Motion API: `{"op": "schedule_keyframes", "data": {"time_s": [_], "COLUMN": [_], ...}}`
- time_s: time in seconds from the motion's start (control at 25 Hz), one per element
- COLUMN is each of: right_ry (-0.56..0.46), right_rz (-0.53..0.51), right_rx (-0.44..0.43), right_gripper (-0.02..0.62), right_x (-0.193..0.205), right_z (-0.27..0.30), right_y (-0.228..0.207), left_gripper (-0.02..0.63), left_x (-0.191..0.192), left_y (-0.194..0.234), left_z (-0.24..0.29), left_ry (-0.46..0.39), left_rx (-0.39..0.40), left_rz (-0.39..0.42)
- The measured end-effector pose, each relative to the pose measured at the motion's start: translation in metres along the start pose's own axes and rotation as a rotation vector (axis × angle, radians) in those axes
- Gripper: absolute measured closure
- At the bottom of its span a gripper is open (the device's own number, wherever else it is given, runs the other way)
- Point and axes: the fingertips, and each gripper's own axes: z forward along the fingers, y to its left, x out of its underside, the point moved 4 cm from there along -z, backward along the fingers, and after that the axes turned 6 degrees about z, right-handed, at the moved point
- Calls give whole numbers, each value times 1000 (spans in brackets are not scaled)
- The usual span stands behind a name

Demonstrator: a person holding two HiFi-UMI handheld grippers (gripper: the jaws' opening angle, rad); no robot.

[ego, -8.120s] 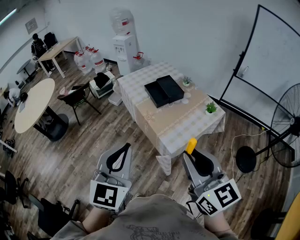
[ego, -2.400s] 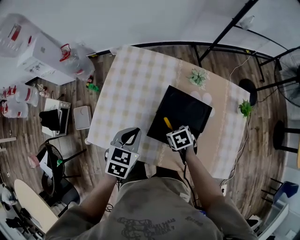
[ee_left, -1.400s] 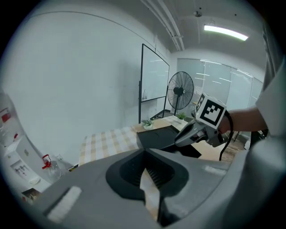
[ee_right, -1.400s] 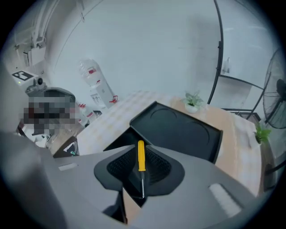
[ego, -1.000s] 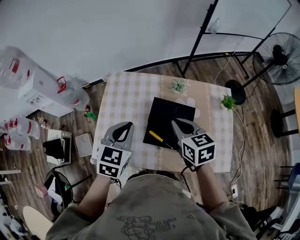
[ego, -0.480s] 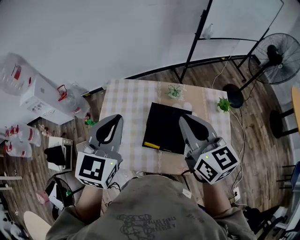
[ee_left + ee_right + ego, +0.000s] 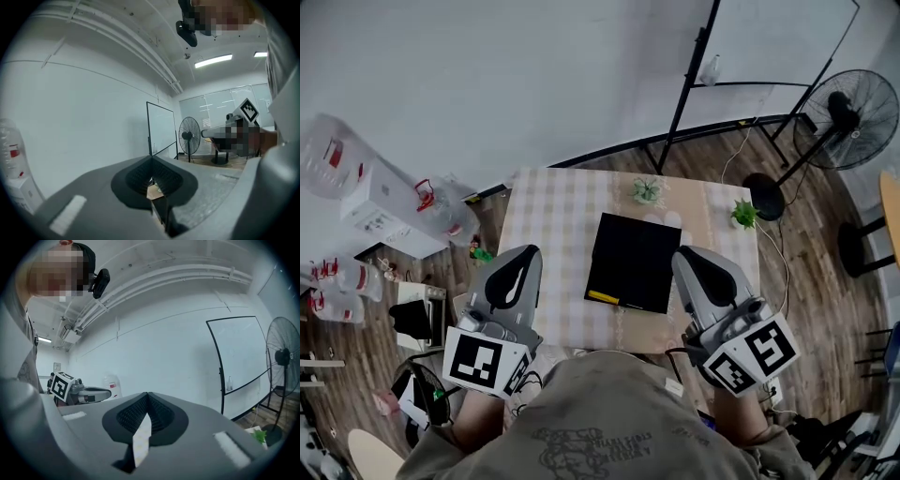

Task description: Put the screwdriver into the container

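R hand-held gripper & L hand-held gripper drawn back, both closed empty, screwdriver lying in container

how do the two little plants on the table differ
The pale plant is grey-green and spread flat; the green plant is brighter and bushier. The pale plant stands just beyond the black container; the green plant stands near the right edge of the table. Both are small and sit outside the black container.
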Motion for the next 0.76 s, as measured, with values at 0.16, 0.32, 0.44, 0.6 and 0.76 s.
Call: {"op": "schedule_keyframes", "data": {"time_s": [0.16,0.32,0.44,0.6,0.76], "right_ry": [27,48,57,70,85], "right_rz": [4,12,9,1,2], "right_rx": [12,12,6,5,3], "right_gripper": [569,569,569,569,569], "right_x": [9,15,19,23,29], "right_z": [2,5,6,7,8], "right_y": [-6,-6,-5,-5,-4], "left_gripper": [605,605,605,605,605], "left_x": [5,9,13,16,19], "left_y": [-1,0,-1,-3,-4], "left_z": [2,2,2,0,-1], "left_ry": [19,38,53,63,70], "left_rx": [4,4,10,15,15], "left_rz": [-1,-5,-9,-10,-12]}}
